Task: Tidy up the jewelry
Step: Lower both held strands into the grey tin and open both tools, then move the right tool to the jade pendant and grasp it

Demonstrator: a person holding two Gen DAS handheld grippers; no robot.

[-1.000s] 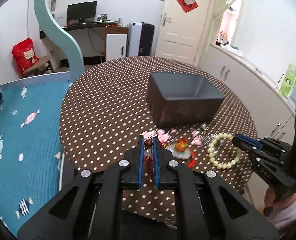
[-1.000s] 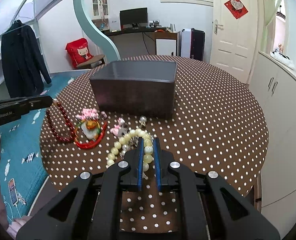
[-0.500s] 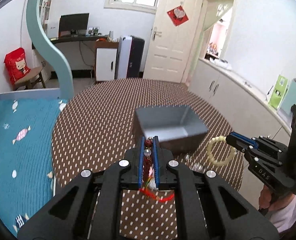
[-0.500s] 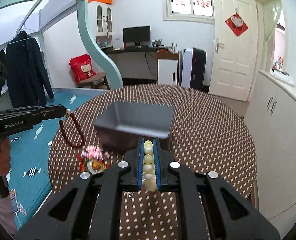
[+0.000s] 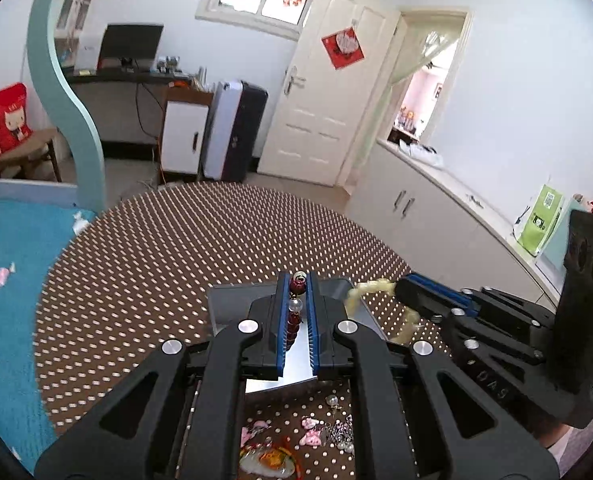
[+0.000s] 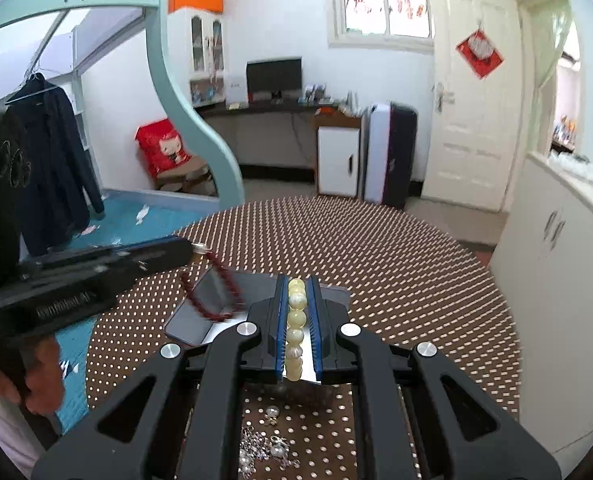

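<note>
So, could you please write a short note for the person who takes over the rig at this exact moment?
Left hand-held gripper: shut on the dark red bead bracelet, held above the grey box.
Right hand-held gripper: shut on the pale yellow bead bracelet, also over the box.
On the dotted table, in front of the box: pink charms, a red-corded pendant, silver pieces.
Done: both bracelets lifted to the box.
Left: release both into the box, then gather the small pieces.

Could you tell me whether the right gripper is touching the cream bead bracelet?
Touching: the right wrist view shows the right gripper shut on the cream bead bracelet.
</note>
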